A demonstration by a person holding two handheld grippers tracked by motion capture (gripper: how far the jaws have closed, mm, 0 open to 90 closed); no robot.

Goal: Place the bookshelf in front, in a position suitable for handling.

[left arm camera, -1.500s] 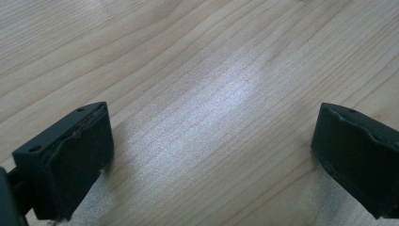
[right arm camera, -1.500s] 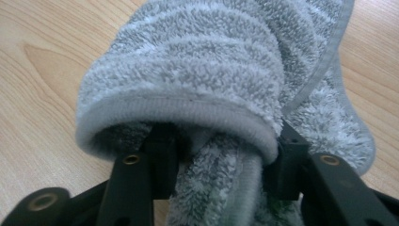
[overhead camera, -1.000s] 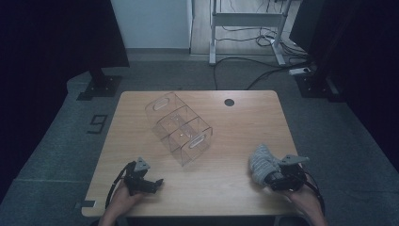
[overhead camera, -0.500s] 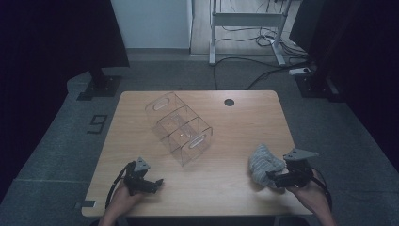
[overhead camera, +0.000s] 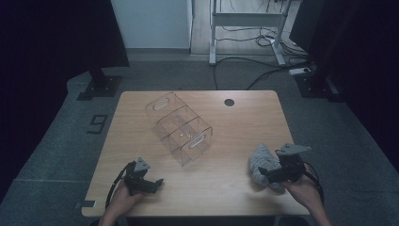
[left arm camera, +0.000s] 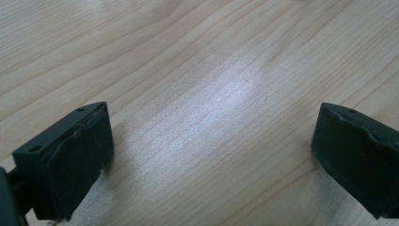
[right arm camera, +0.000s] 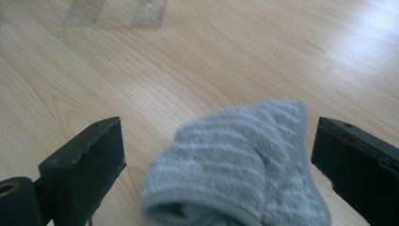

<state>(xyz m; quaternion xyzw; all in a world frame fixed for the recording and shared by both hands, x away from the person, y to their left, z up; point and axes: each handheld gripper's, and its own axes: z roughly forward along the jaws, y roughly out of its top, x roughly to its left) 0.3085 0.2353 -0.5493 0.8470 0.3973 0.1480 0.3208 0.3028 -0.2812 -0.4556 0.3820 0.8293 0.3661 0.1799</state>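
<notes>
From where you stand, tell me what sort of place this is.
Probably a lab or recording room, not a home: a lone wooden table on grey carpet, dark curtains at the sides, and loose cables under a metal desk frame behind.

left gripper (left arm camera: 211, 155) open, bare wooden table (left arm camera: 211, 70)
</notes>
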